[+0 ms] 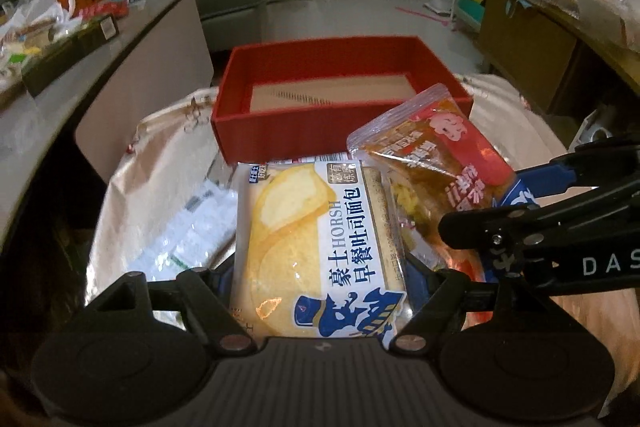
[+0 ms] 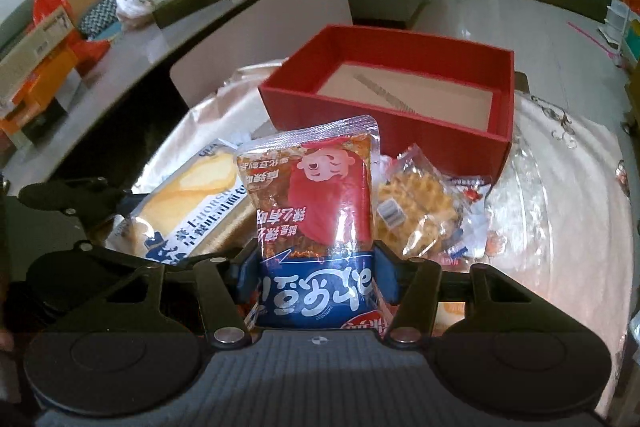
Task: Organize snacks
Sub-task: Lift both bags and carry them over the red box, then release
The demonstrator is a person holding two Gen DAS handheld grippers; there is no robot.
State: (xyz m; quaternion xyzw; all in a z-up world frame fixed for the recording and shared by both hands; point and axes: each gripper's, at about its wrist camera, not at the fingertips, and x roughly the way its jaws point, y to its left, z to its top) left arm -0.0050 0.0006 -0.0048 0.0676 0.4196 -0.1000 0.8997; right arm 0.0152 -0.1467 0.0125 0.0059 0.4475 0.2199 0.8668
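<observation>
Cream cloth (image 2: 568,211) covering the desk, patterned, glossy. Red box (image 2: 384,131), open-topped, cardboard floor bare, at the far side of the cloth. Bread packet (image 1: 316,247), white and yellow, clamped in the left hand-held gripper (image 1: 320,279), raised before the box. Spicy snack pouch (image 2: 320,211), red and blue, pinched by the right hand-held gripper (image 2: 316,275), beside the bread. Waffle packet (image 2: 420,211), clear wrap, lying on the cloth near the box front.

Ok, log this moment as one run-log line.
left hand-held gripper: shut on bread pack | right hand-held gripper: shut on red-and-blue pouch | red box: holds no snacks | waffle pack: on cloth
</observation>
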